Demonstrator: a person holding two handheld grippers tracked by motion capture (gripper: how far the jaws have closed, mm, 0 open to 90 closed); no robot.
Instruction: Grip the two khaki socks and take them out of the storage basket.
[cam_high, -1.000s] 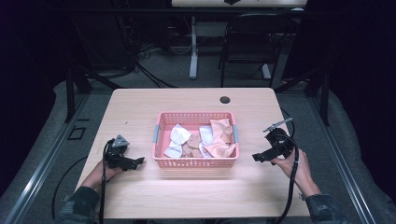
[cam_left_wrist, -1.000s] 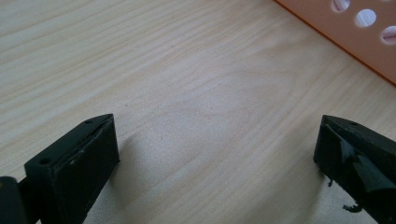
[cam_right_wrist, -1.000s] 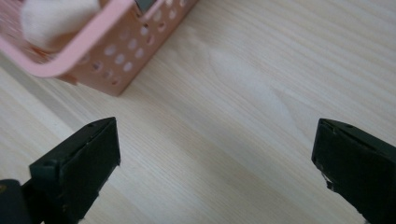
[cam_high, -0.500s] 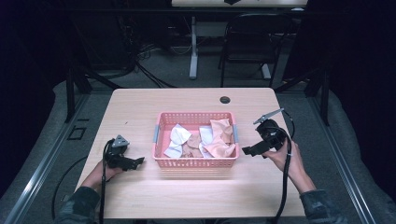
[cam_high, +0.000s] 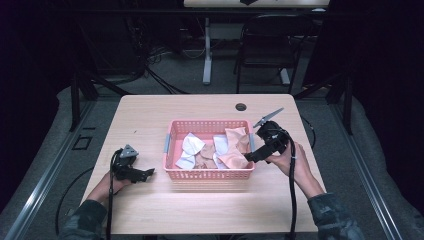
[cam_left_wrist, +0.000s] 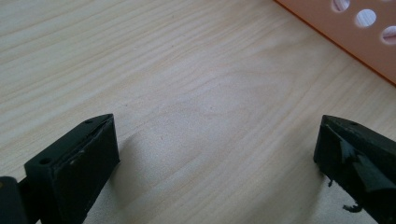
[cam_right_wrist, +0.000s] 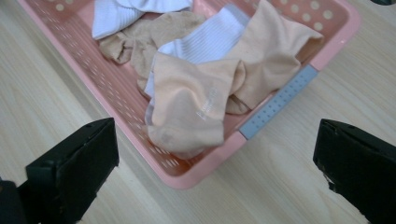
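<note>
At the near left of the table (cam_high: 150, 210), my left gripper (cam_high: 145, 173) rests low on the wood, its jaws spread wide with bare tabletop between them and the pink basket (cam_high: 209, 172) just off to its right; the left gripper view catches only a corner of that basket's wall (cam_left_wrist: 355, 37). To the right, my right gripper (cam_high: 249, 158) hangs at the basket's right end, above the rim beside the grey handle (cam_right_wrist: 278, 108), jaws held wide apart and gripping nothing. Directly under it lies a peach sock (cam_right_wrist: 196, 107), folded over itself and draped against the near right corner of the basket. A white ribbed sock (cam_right_wrist: 205, 44) sits just beyond, partly beneath the peach one, with a tan sock (cam_right_wrist: 140, 39) bunched beside it. Farther left in the basket lies another white sock (cam_high: 189, 150). A dark round grommet (cam_high: 241, 107) marks the table's far edge.
</note>
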